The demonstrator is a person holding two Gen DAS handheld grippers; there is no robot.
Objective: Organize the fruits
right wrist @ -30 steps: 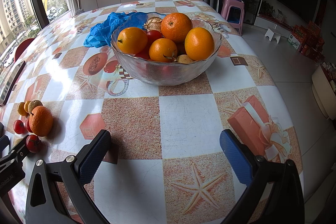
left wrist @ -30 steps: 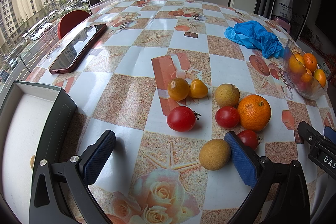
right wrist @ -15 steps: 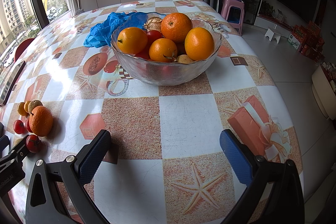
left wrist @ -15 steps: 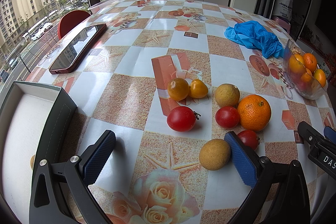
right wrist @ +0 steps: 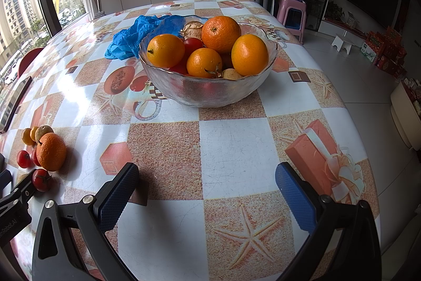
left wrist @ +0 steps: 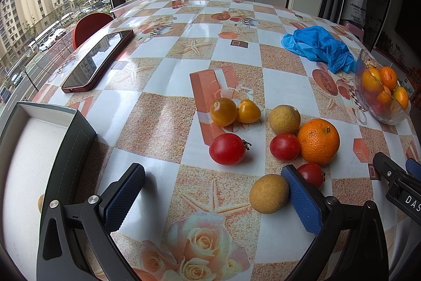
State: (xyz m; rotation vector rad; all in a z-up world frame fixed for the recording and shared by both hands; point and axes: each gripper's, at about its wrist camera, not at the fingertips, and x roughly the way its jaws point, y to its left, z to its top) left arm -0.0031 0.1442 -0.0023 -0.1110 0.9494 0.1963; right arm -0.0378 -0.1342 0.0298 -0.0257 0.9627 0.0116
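Loose fruit lies on the patterned table: an orange [left wrist: 318, 141], three red tomatoes such as this tomato [left wrist: 227, 149], two yellow tomatoes [left wrist: 223, 111] and two tan round fruits, one tan fruit [left wrist: 268, 193] just inside my right finger. My left gripper [left wrist: 210, 191] hovers open low over the table in front of them, holding nothing. A glass bowl [right wrist: 210, 91] piled with oranges and tomatoes stands ahead of my right gripper [right wrist: 208, 194], which is open and empty. The same loose orange [right wrist: 51, 152] shows at the right wrist view's left edge.
An open grey box [left wrist: 73, 149] with a white inside sits at the near left. A phone [left wrist: 98, 59] lies at the far left, a crumpled blue bag [left wrist: 318, 46] behind the bowl. A red chair back [left wrist: 89, 25] stands beyond the left table edge, a pink stool [right wrist: 292, 15] beyond the far end.
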